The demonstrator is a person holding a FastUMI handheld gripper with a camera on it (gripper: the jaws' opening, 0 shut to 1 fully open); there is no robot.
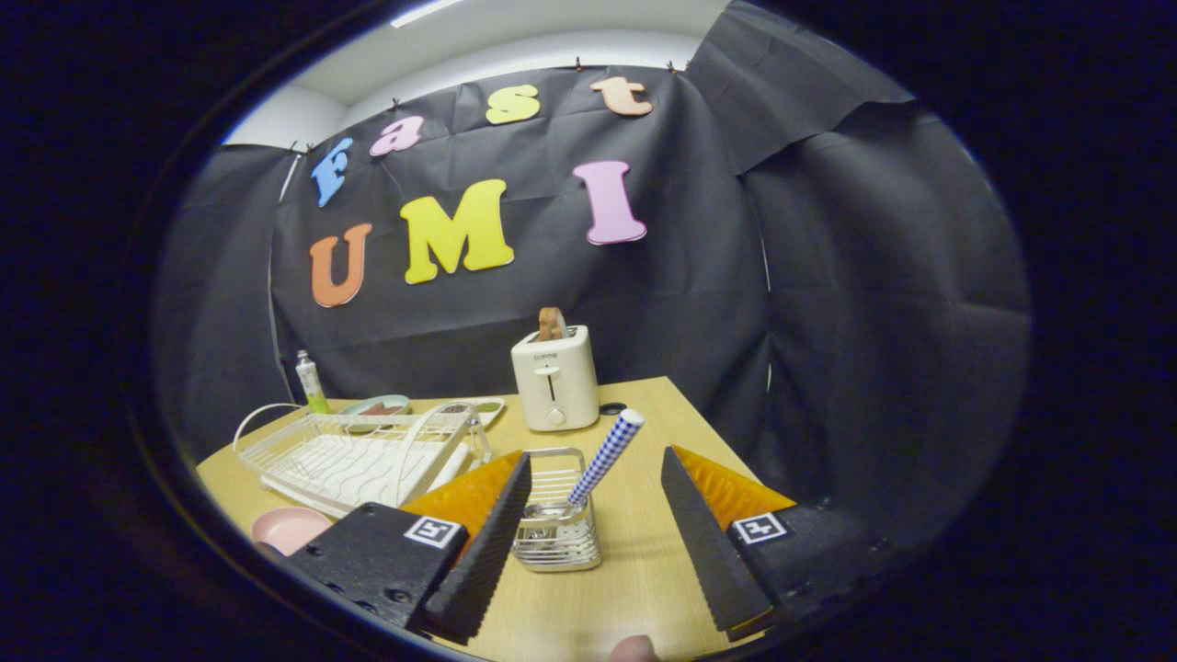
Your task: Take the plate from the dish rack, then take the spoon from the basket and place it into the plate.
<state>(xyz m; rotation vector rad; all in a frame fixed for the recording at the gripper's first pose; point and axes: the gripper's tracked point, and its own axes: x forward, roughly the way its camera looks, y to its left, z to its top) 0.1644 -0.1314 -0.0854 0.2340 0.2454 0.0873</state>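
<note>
A: The gripper (593, 542)?
B: Fingers wide apart, holding nothing.
A: The spoon (604, 457)?
B: Upright in the basket (555, 533) between them, handle tilted right.
A: The plate (291, 528)?
B: Near left, beside the rack (359, 455), on the table (634, 561).

Staged kitchen corner inside a cloth-walled recording booth. Black cloth wall (662, 303) pinned up across the back and right of the frame, white ceiling above it. Wooden table (644, 570) across the lower middle, set with kitchen goods: toaster (554, 377) at centre, wire dish rack (354, 455) at lower left, wire basket (556, 529) at lower centre, pink plate (290, 529) at far lower left.
</note>
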